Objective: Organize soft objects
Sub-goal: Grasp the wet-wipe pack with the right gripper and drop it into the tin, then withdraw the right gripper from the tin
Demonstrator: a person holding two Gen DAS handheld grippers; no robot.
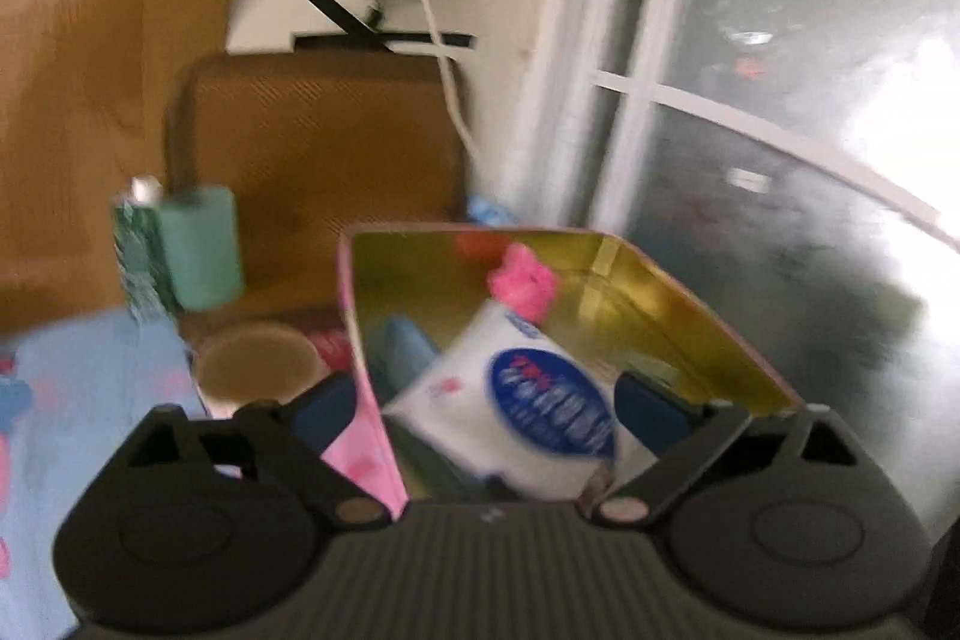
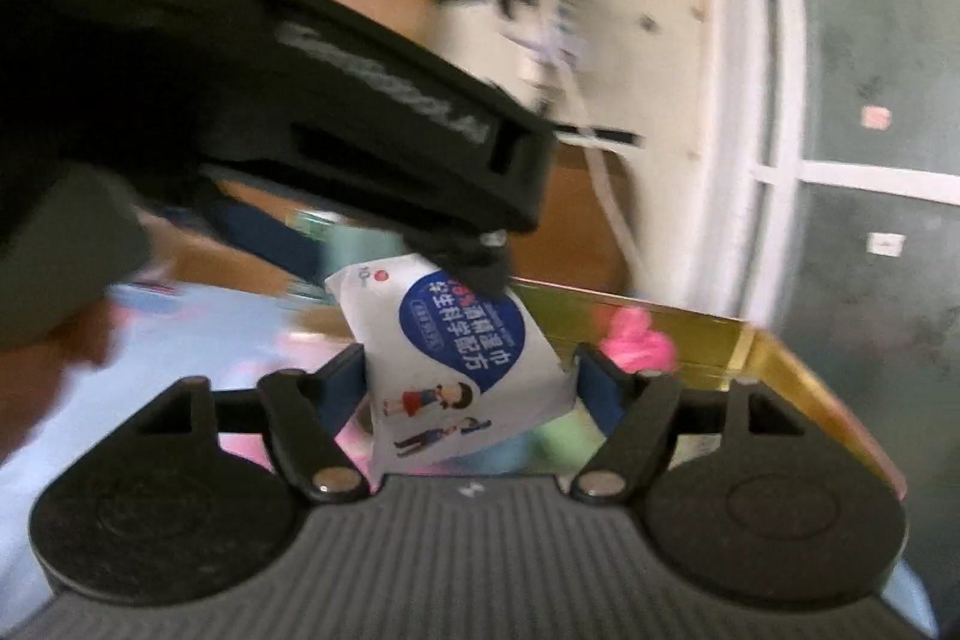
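We are holding both grippers over the gold-lined box (image 1: 654,304), where a white wipes pack (image 1: 528,400) is hanging tilted above the other soft things, a pink toy (image 1: 522,280) lying just behind it. Our left gripper (image 1: 480,412) is standing with its jaws wide apart around the pack without pressing it. Our right gripper (image 2: 468,388) is likewise spread, its fingers either side of the pack (image 2: 462,364), though blur keeps us from telling whether anything is gripping it.
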